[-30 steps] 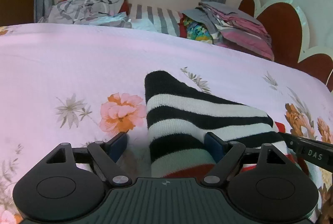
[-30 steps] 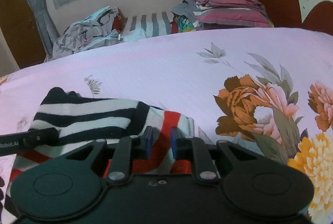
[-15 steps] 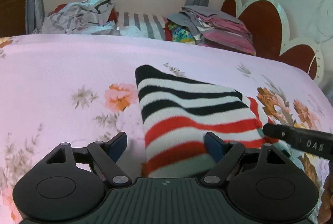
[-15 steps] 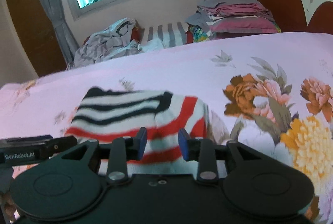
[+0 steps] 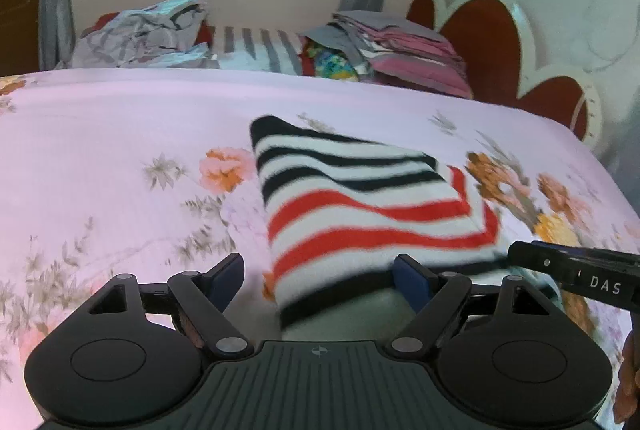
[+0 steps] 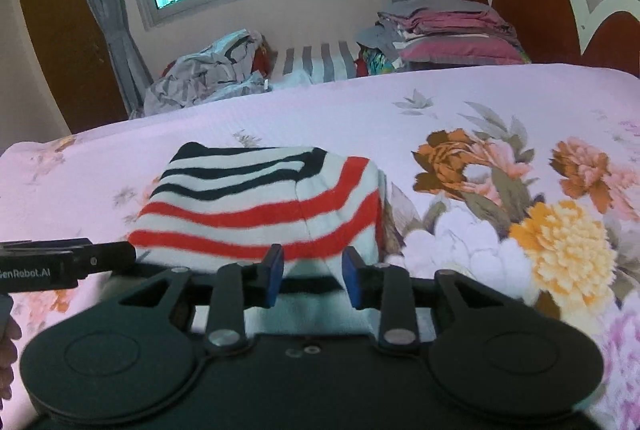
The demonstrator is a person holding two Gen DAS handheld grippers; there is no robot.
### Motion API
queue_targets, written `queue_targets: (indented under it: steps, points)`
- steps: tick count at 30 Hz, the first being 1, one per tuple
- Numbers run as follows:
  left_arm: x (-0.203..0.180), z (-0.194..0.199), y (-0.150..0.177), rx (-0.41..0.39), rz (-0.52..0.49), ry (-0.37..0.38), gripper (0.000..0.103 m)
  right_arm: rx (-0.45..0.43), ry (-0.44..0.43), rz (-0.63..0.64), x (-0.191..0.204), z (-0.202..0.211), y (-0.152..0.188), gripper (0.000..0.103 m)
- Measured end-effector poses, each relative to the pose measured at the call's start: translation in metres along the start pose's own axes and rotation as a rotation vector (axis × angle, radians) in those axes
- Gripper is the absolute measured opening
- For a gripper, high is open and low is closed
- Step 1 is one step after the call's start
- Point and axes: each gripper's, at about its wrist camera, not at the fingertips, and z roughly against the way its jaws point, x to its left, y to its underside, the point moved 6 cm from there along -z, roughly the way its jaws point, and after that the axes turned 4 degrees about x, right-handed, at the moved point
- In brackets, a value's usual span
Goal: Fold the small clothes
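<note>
One striped knit garment lies folded on the bed, a squarish bundle with black and white bands at its far end and red and white bands toward the cameras. Two grippers hang just short of its near edge, one at each near corner. From its own wrist view, the left gripper has its jaws spread wide, with the garment's near left corner showing between the two blue pads but neither pad pressing on it. The right gripper has jaws that have just been opening; they now stand a little apart, and the cloth's near edge lies beyond the pads without being pinched. Each gripper also shows in the other's view as a dark bar at the picture's edge. The bed wears a pale pink cover printed with several flowers, the largest cluster lying just to the right of the garment. Beyond the bed's far edge are two heaps: one crumpled grey pile of cloth and one neat stack of folded pink and grey linens, with a grey-and-white striped piece between them.
</note>
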Motion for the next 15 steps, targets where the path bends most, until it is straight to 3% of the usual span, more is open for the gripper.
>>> queue_targets:
  steps: [7, 15]
  points:
    - [-0.002, 0.008, 0.043, 0.07, 0.015, 0.049, 0.081, 0.034, 0.001, -0.038, -0.009, 0.029, 0.04, 0.032]
    - [0.007, -0.001, 0.064, 0.091, 0.023, 0.06, 0.081, 0.129, -0.039, -0.176, -0.021, 0.026, 0.086, 0.019]
